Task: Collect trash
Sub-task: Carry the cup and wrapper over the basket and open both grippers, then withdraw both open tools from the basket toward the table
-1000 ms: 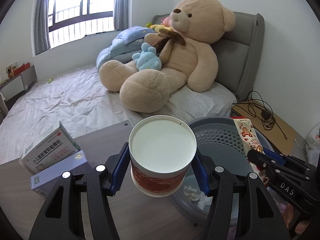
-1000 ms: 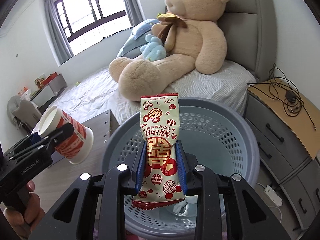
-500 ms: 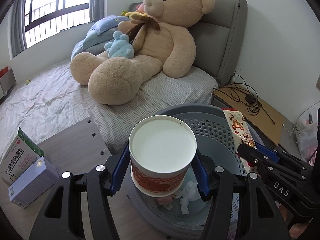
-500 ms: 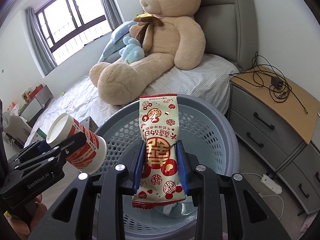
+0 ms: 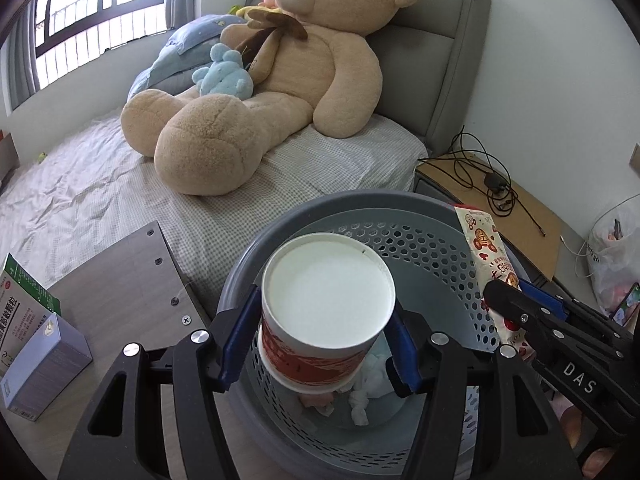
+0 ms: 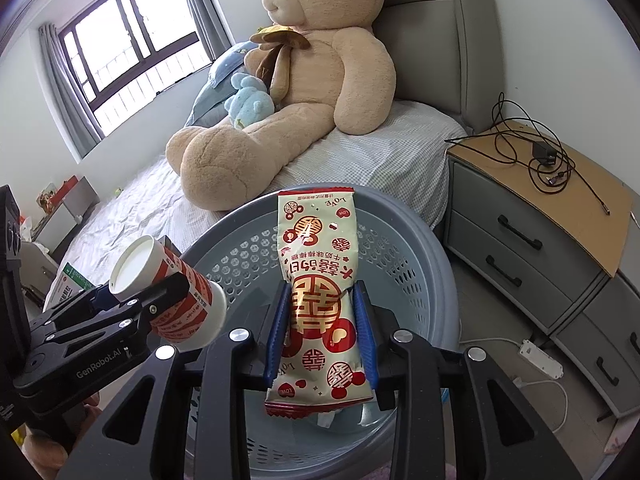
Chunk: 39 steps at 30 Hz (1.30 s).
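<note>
My left gripper (image 5: pixel 320 340) is shut on a red-and-white paper cup (image 5: pixel 326 304) and holds it over the grey perforated basket (image 5: pixel 424 240). The cup also shows in the right wrist view (image 6: pixel 168 288). My right gripper (image 6: pixel 322 320) is shut on a cream-and-red snack wrapper (image 6: pixel 320 264), held upright over the same basket (image 6: pixel 400 248). The wrapper also shows in the left wrist view (image 5: pixel 486 248). Crumpled white tissues (image 5: pixel 368 392) lie on the basket's bottom.
Two medicine boxes (image 5: pixel 36 340) stand on a wooden table (image 5: pixel 120 276) left of the basket. A bed with a big teddy bear (image 5: pixel 280 80) lies behind. A nightstand with cables (image 6: pixel 540 184) stands to the right, and a power strip (image 6: pixel 540 356) lies on the floor.
Both grippers have moved to the right and forward, from beside the table to above the basket. The cup now hangs over the basket's inside. Both grips are unchanged.
</note>
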Available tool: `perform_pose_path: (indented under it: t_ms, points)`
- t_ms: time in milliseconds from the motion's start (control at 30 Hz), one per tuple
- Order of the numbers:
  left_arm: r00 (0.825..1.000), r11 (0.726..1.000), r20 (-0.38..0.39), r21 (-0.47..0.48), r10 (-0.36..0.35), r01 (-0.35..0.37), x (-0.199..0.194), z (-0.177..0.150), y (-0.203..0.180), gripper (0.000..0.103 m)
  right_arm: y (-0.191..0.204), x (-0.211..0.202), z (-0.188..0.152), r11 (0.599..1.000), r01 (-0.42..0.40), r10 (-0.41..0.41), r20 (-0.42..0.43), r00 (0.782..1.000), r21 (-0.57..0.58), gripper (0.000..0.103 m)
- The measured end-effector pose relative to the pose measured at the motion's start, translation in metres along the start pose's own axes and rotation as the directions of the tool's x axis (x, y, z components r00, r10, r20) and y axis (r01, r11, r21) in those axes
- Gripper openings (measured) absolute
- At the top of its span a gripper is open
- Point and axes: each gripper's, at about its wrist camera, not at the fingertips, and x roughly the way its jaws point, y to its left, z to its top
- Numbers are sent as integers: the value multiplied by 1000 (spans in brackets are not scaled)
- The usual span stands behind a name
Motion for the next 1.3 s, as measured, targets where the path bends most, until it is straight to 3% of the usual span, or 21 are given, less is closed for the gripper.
perform_pose_path:
  t_ms: [100, 233, 867, 1300]
  points:
    - [1000, 1000, 13, -7, 3, -3, -4, 0, 0, 72, 0, 0, 0, 1000, 2, -2, -4, 1000, -2, 34]
    - [1000, 1000, 24, -14, 2, -1, -8, 1, 1, 73, -1, -1, 0, 1000, 2, -2, 5, 1000, 1, 49]
    - [999, 1000, 26, -24, 20, -20, -10, 1, 2, 78, 0, 0, 1, 1000, 7, -7, -2, 1000, 2, 50]
    - [998, 998, 34, -24, 60, -59, -15, -2, 4, 82, 3, -1, 0, 1000, 19, -19, 6, 1000, -11, 63]
